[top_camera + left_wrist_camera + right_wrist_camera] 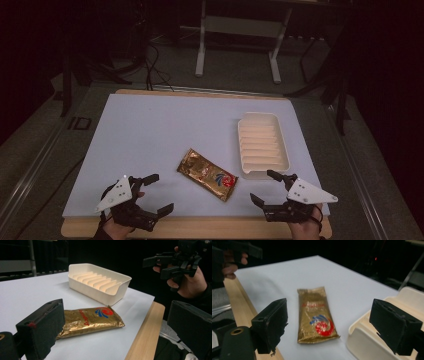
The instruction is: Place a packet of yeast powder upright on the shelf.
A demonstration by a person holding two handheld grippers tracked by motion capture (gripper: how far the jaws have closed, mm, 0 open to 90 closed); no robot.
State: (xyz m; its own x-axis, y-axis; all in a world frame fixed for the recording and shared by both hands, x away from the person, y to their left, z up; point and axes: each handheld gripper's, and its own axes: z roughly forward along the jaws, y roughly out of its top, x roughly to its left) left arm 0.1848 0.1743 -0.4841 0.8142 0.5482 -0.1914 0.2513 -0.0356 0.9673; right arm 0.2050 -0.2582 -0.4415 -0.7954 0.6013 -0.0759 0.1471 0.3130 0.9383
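Left claw (pixel 152 196) wide open and empty at the near bench (pixel 150 125) edge.
Crinkled gold foil packet (pixel 207 174) lies flat mid-bench; nip one end, probably bound for the ribbed cream plastic tray (pixel 262 145); right claw (pixel 267 188) equally agape, holding nothing.

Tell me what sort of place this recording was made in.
Probably a lab or recording studio, not a home: a padded table in a dark room, cables on the floor, a metal stand behind, and hand-held claws, left and right.
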